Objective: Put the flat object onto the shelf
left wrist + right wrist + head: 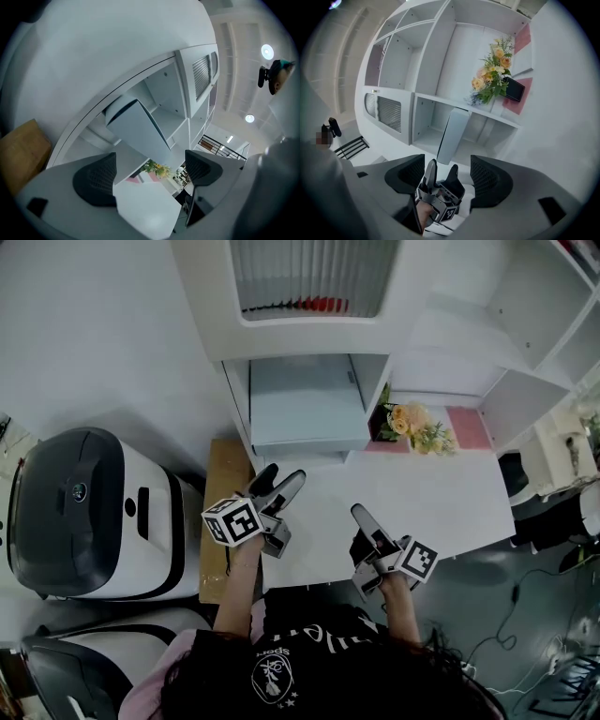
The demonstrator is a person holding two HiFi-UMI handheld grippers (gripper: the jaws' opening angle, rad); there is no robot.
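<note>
The pale grey-blue flat rectangular panel (pixel 305 399) sits inside the lower open compartment of the white shelf unit (pixel 309 338). We judge the placing itself to be done. In the right gripper view the panel (pixel 452 136) stands on a short edge on the compartment floor and tilts. Its long axis runs from the floor up toward the board above. In the head view its broad face is turned up and out toward us, with the lower edge at the compartment's front. We cannot tell what the upper edge rests against. We suppose it leans because a thin sheet would not stand on edge unsupported.

Both tongs are well apart from it, over the near part of the white tabletop (pixel 422 493). The left tongs (pixel 283 474) are released: the left gripper view shows the jaws spread with nothing between them, only the panel (pixel 136 129) and shelf beyond. The right tongs (pixel 361 526) are likewise spread and empty. Between their jaws the right gripper view shows only the left tongs further off. Held low and back like this, they look to us like hands that have let go.

A bouquet of yellow and peach flowers (pixel 412 423) stands just beside the compartment, on the right. A brown board (pixel 225 493) and a white-and-black rounded machine (pixel 84 512) lie to the left.
</note>
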